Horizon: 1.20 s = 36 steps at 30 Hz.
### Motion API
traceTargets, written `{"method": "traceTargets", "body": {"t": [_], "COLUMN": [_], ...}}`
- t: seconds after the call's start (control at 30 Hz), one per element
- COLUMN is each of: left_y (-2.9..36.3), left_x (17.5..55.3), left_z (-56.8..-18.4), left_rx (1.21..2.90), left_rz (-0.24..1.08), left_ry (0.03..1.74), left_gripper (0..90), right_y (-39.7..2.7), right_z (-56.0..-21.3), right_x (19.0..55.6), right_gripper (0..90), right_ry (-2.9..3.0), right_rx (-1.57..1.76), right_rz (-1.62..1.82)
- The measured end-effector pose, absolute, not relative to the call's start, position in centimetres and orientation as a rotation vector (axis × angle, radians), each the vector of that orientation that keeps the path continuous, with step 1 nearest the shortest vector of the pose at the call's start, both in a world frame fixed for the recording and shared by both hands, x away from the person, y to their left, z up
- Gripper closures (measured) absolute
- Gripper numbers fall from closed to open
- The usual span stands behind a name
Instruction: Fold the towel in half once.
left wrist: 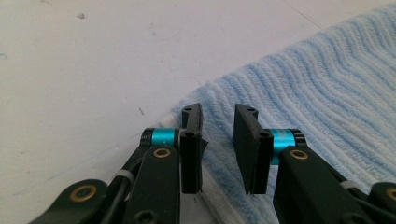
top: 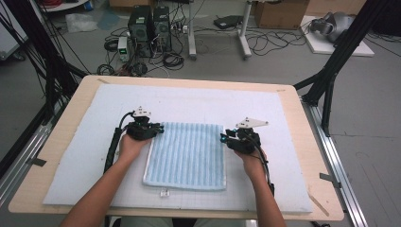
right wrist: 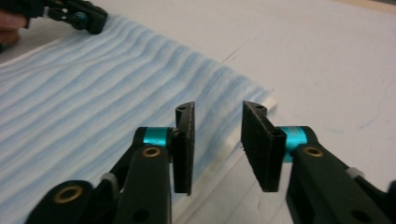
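Folded blue-and-white striped towel (top: 187, 155) lying flat on the white mat (top: 94, 156), about mid-bench, slightly toward the near edge, far corners turned toward the bench's far side. Left tongs (top: 158, 128) poised at the towel's far-left corner, right tongs (top: 226, 137) at its far-right corner. Seen from the left gripper view, left tongs (left wrist: 218, 135) part open, a narrow gap between the pads, hovering over the towel's corner (left wrist: 196, 116) with no cloth pinched. Seen from the right gripper view, right tongs (right wrist: 217, 140) likewise part open, straddling the towel's edge (right wrist: 252, 100), gripping nothing. Likely step in hand: taking both far corners for a fold or a lift. Best done by lowering each pair until the lower pad slides under the hem, catching every layer of the fold rather than just the top ply. Worth closing both sides together, so the cloth does not skew. Worth biting a little inward from the very tip, where the terry is thick enough to hold. Risk otherwise: a pinch on one layer alone, the fold opening on the lift, or the mat being nipped along with the towel
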<state>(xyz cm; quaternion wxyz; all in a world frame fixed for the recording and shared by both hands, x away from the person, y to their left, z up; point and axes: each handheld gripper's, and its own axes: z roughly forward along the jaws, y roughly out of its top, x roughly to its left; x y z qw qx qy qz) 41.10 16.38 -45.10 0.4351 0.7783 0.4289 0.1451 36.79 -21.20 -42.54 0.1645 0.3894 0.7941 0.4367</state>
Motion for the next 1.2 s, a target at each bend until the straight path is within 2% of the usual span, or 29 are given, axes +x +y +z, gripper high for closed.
{"method": "traceTargets", "body": {"t": [0.33,0.57,0.73,0.93,1.07,1.13,1.2], "left_y": [16.6,16.8,18.1,20.0,21.0,21.3,21.6], "left_x": [41.2,41.1,40.4,39.2,38.3,37.9,37.7], "left_z": [-45.2,-45.0,-44.4,-43.7,-43.5,-43.4,-43.2], "left_rx": [1.922,1.920,1.851,1.752,1.708,1.686,1.672], "left_rz": [0.342,0.348,0.354,0.320,0.299,0.309,0.301], "left_ry": [1.075,1.079,1.077,0.950,0.934,0.939,0.920], "left_gripper": [70.0,62.3,56.3,48.0,33.8,25.5,22.7], "right_y": [-20.0,-20.8,-21.7,-22.8,-23.3,-23.6,-23.9], "right_z": [-44.6,-44.5,-43.1,-42.4,-42.2,-42.0,-41.8], "right_x": [40.1,40.2,39.1,37.5,36.2,35.4,34.6], "right_gripper": [70.8,65.7,53.9,36.0,19.5,16.8,13.1], "right_ry": [2.284,2.233,2.192,2.196,2.194,2.196,2.181], "right_rx": [1.198,1.253,1.229,1.222,1.217,1.185,1.164], "right_rz": [1.066,1.062,1.155,1.206,1.211,1.221,1.240]}}
